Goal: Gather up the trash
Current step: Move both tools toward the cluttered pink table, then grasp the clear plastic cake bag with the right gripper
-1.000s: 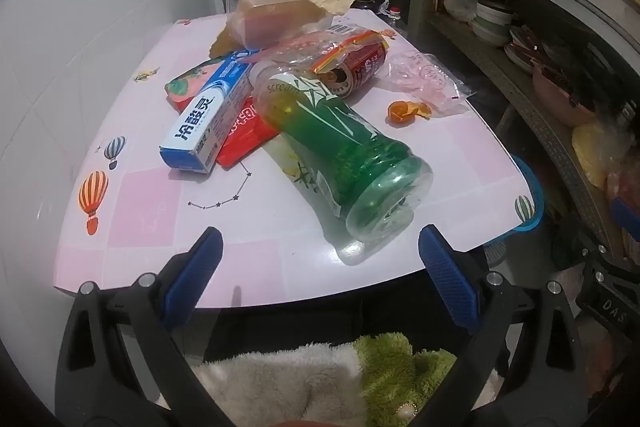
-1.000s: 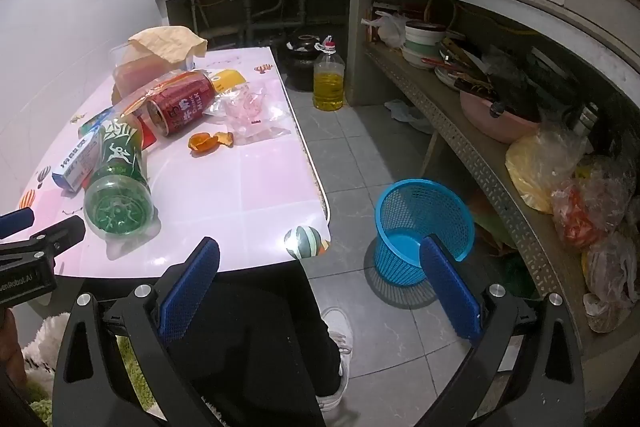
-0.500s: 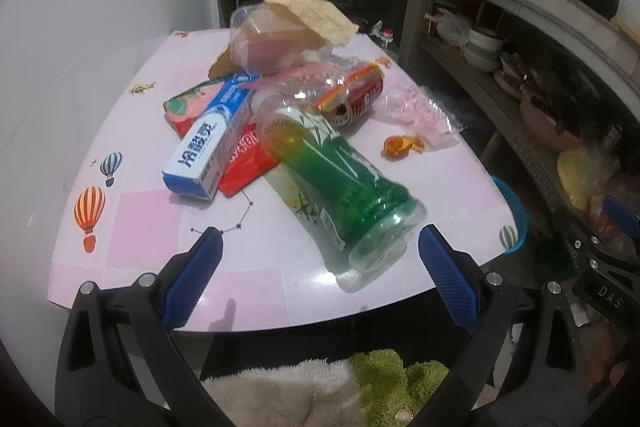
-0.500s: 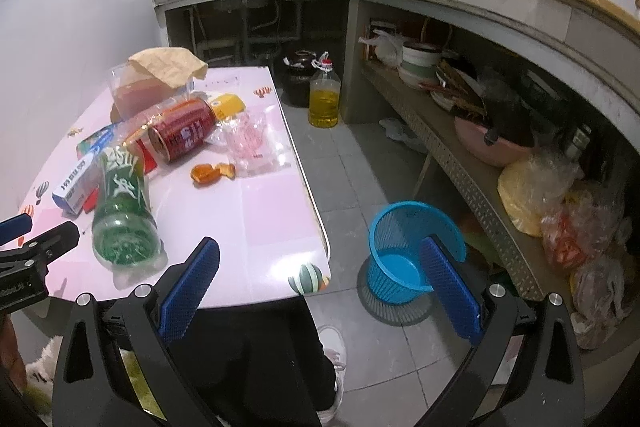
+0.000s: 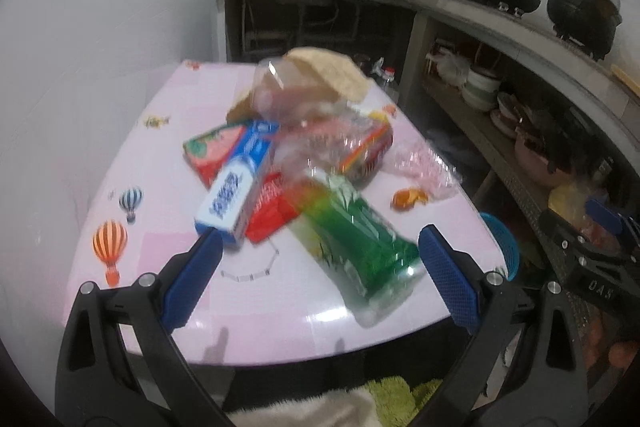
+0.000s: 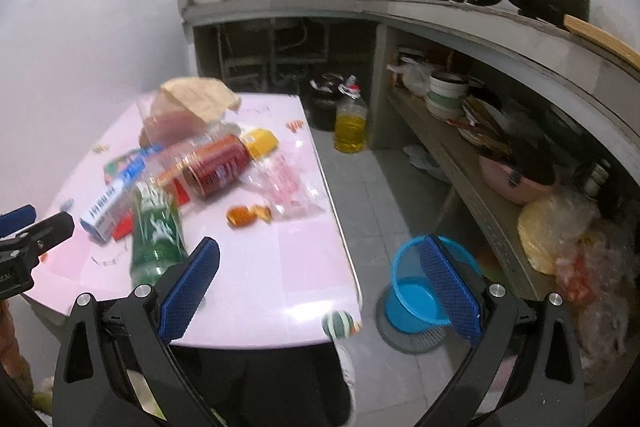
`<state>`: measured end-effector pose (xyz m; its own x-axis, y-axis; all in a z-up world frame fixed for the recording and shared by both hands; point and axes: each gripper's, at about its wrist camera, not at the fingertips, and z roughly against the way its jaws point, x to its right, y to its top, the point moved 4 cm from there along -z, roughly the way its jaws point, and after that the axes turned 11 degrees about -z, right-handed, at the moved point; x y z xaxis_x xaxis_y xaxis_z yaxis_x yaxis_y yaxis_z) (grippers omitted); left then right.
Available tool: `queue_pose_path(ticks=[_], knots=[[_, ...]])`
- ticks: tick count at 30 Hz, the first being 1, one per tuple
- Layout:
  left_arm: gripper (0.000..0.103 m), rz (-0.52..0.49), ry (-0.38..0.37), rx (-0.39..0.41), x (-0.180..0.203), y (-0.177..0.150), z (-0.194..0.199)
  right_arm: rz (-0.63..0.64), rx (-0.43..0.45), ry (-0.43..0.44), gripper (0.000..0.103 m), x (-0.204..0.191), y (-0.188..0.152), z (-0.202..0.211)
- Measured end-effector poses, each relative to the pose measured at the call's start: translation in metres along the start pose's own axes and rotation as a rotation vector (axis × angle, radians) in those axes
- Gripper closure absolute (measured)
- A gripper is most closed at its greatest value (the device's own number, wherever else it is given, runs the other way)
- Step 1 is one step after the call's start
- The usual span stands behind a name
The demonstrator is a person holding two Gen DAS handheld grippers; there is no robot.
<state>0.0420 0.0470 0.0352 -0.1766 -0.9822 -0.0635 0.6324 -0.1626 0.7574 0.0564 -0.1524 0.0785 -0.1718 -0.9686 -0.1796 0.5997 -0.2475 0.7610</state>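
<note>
A heap of trash lies on the pink table (image 5: 256, 303): a green plastic bottle (image 5: 352, 243) on its side, a blue-and-white toothpaste box (image 5: 236, 195), a red can (image 6: 216, 167), orange peel (image 6: 246, 215), a pink plastic bag (image 6: 286, 183) and a clear tub under brown paper (image 5: 320, 75). My left gripper (image 5: 318, 277) hangs open near the table's front edge, short of the green bottle (image 6: 156, 231). My right gripper (image 6: 320, 287) is open over the table's right front corner. A blue trash basket (image 6: 416, 299) stands on the floor to the right.
A concrete counter with a shelf of bowls and bags (image 6: 500, 155) runs along the right. A bottle of yellow oil (image 6: 350, 123) stands on the floor behind the table. A white wall borders the table on the left. A person's shoe (image 6: 346, 367) is under the table edge.
Both grippers have risen and pulled back from the table, so the view is wider and higher. The trash has not moved. Both grippers stay open.
</note>
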Motion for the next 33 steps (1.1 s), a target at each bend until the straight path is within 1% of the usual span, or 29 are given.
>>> queue_pose_path(ticks=[3, 4, 6, 8, 11, 12, 15, 19, 21, 24, 26, 27, 29, 31, 32, 33], knots=[[0.009, -0.032, -0.027, 0.011, -0.001, 0.013, -0.005, -0.018, 0.023, 0.056, 0.005, 0.000, 0.017, -0.011], [0.009, -0.050, -0.062, 0.001, 0.000, 0.017, -0.011, -0.022, 0.026, 0.085, 0.005, -0.001, 0.023, -0.019], [0.009, -0.070, -0.105, -0.022, 0.001, 0.023, -0.021, -0.028, 0.002, 0.115, 0.005, -0.003, 0.034, -0.037], [0.009, -0.094, -0.160, -0.019, 0.003, 0.030, -0.031, -0.037, -0.036, 0.164, 0.005, -0.006, 0.044, -0.060], [0.009, -0.119, -0.202, -0.001, 0.006, 0.037, -0.043, -0.059, -0.134, 0.229, 0.005, -0.012, 0.055, -0.105], [0.009, -0.129, -0.214, 0.007, 0.008, 0.038, -0.045, -0.058, -0.184, 0.245, 0.005, -0.016, 0.056, -0.127], [0.009, -0.167, -0.270, 0.033, 0.013, 0.043, -0.054, -0.028, -0.292, 0.287, 0.006, -0.028, 0.054, -0.172], [0.009, -0.216, -0.309, 0.041, 0.022, 0.047, -0.066, 0.044, -0.406, 0.275, 0.006, -0.041, 0.043, -0.224], [0.009, -0.244, -0.328, 0.043, 0.028, 0.050, -0.070, 0.067, -0.455, 0.262, 0.006, -0.043, 0.038, -0.243], [0.009, -0.272, -0.379, 0.031, 0.036, 0.055, -0.077, 0.072, -0.508, 0.274, 0.016, -0.044, 0.033, -0.257], [0.009, -0.294, -0.396, 0.019, 0.043, 0.057, -0.084, 0.067, -0.540, 0.283, 0.031, -0.042, 0.032, -0.260], [0.009, -0.302, -0.399, 0.016, 0.045, 0.058, -0.086, 0.070, -0.550, 0.282, 0.032, -0.042, 0.031, -0.262], [0.009, -0.329, -0.410, 0.009, 0.053, 0.061, -0.093, 0.086, -0.545, 0.276, 0.042, -0.042, 0.031, -0.259], [0.009, -0.353, -0.421, 0.001, 0.060, 0.063, -0.097, 0.085, -0.551, 0.288, 0.050, -0.041, 0.030, -0.258], [0.013, -0.369, -0.428, -0.004, 0.063, 0.064, -0.101, 0.078, -0.555, 0.299, 0.053, -0.039, 0.030, -0.256], [0.015, -0.391, -0.437, -0.011, 0.068, 0.066, -0.105, 0.073, -0.556, 0.305, 0.054, -0.038, 0.030, -0.260]])
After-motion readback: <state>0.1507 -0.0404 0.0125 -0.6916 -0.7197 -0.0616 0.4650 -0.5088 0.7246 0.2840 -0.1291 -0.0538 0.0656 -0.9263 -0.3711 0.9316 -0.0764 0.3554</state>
